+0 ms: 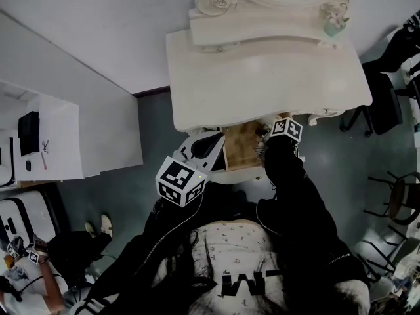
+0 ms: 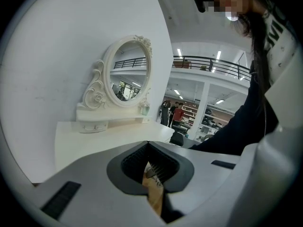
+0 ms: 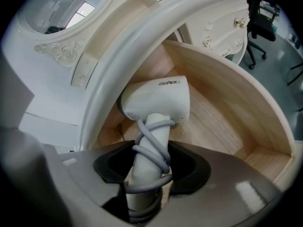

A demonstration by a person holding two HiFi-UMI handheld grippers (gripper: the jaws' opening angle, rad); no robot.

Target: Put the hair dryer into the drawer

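Right tool (image 3: 147, 162) was clamped on the cord-wrapped handle of the white hair dryer (image 3: 158, 100). Its head sat at 12 o'clock, within the open wooden drawer (image 3: 236, 108). Left tool (image 2: 147, 148) was closed to the tips and empty.

Head view looks down; all views share the vanity (image 1: 262, 77).

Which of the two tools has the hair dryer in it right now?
The right tool: its jaws clamp the hair dryer by its cord-wrapped handle over the open drawer. The left tool has its jaws together on nothing.
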